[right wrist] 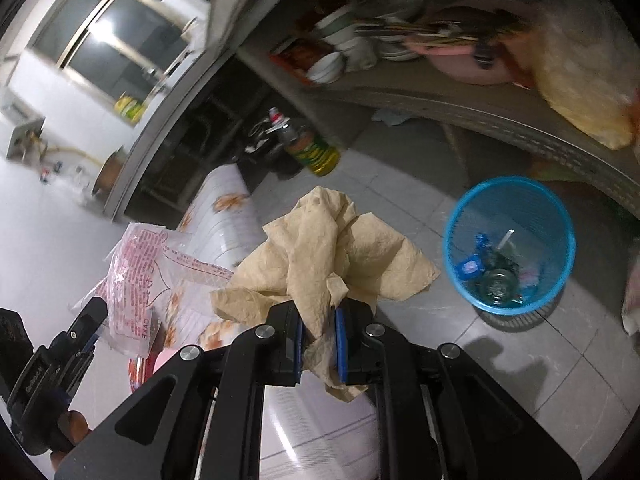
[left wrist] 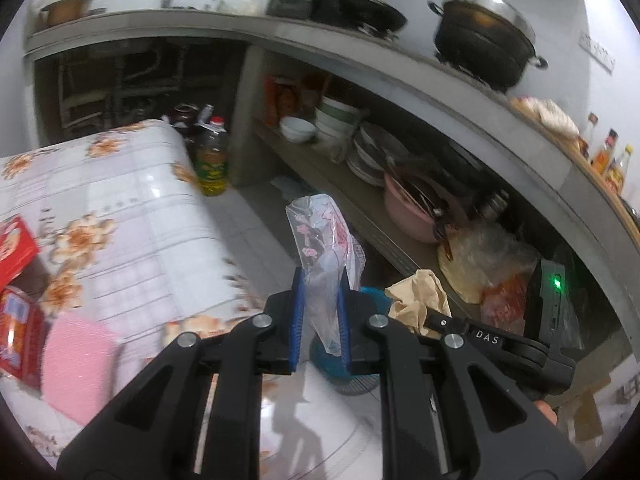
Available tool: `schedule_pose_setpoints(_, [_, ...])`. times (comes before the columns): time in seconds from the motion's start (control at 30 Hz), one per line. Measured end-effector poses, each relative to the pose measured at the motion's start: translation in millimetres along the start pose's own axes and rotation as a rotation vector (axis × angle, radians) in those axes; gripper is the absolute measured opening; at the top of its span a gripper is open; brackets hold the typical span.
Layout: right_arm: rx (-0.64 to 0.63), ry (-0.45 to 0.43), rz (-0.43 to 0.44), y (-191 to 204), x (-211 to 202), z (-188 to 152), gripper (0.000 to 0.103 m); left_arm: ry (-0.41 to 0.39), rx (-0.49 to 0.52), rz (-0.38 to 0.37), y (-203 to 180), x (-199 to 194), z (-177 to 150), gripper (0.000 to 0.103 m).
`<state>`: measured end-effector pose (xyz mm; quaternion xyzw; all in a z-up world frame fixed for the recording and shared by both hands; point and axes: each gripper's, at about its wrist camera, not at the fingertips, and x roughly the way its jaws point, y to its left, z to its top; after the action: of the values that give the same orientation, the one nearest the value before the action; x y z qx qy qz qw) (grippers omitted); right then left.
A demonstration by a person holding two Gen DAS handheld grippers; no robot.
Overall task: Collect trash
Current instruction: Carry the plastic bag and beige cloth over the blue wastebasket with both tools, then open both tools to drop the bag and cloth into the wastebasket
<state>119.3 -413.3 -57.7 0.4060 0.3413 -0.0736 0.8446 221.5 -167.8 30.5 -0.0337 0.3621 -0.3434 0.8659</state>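
Left wrist view: we look down past a table covered in a floral plastic cloth, toward concrete kitchen shelves that curve across the top and right. On the top shelf stand a black pot with a metal lid and a dark pan. The lower shelf holds stacked plates and bowls and a pink basin full of utensils. An oil bottle stands on the tiled floor just beyond the table's far corner. Red boxes and a pink cloth lie on the table at the left edge.

Our left gripper has its blue pads closed narrowly on a clear plastic wrapper printed in pink, which sticks up between them. Behind the wrapper a bit of the blue bin shows. To the right we see our right gripper from the side, carrying tan paper.

From the right wrist view, the right gripper pinches a crumpled tan paper tightly between its pads; the paper fans out above them, over the table's edge. The blue mesh bin stands on the floor to the right, near the shelf, with small scraps already inside. The wrapper and left gripper appear at the left, above the table.
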Motion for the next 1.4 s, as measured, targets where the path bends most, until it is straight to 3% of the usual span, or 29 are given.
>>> schedule_pose_setpoints(0.2, [0.106,-0.034,-0.042,-54.6,-9.4,12.3,0.013,0.122,0.043,-0.067,-36.5,50.3,1.3,0.014])
schedule_pose_setpoints(0.47, [0.288,-0.018,-0.095,-147.8,1.4,23.4,0.013,0.359,0.031,-0.136,-77.3,152.2,-6.8,0.014])
schedule_pose_setpoints(0.6, [0.407,0.024,-0.101,-194.7,26.3,19.9,0.013,0.498,0.03,-0.147,-89.8,211.3,-17.3,0.016])
schedule_pose_setpoints(0.73, [0.513,0.045,-0.112,-229.8,50.5,15.5,0.013,0.594,0.038,-0.108,-96.6,262.8,-29.9,0.016])
schedule_pose_setpoints(0.87, [0.586,0.044,-0.141,-257.5,76.0,16.6,0.014,0.643,0.047,-0.071,-104.4,303.5,-36.6,0.016])
schedule_pose_setpoints(0.97, [0.611,0.029,-0.152,-271.6,89.9,16.7,0.016,0.67,0.048,-0.064,-112.8,333.2,-38.8,0.029])
schedule_pose_setpoints(1.03, [0.633,0.037,-0.156,-285.7,105.8,17.1,0.025,0.688,0.057,-0.033,-115.9,348.4,-40.8,0.059])
schedule_pose_setpoints(1.2, [0.651,0.074,-0.183,-307.9,136.6,10.0,0.04,0.681,0.042,-0.021,-117.8,356.7,-40.0,0.064])
schedule_pose_setpoints(1.4, [0.624,0.037,-0.222,-301.5,134.1,3.3,0.051,0.643,0.06,-0.05,-115.6,336.0,-32.3,0.067])
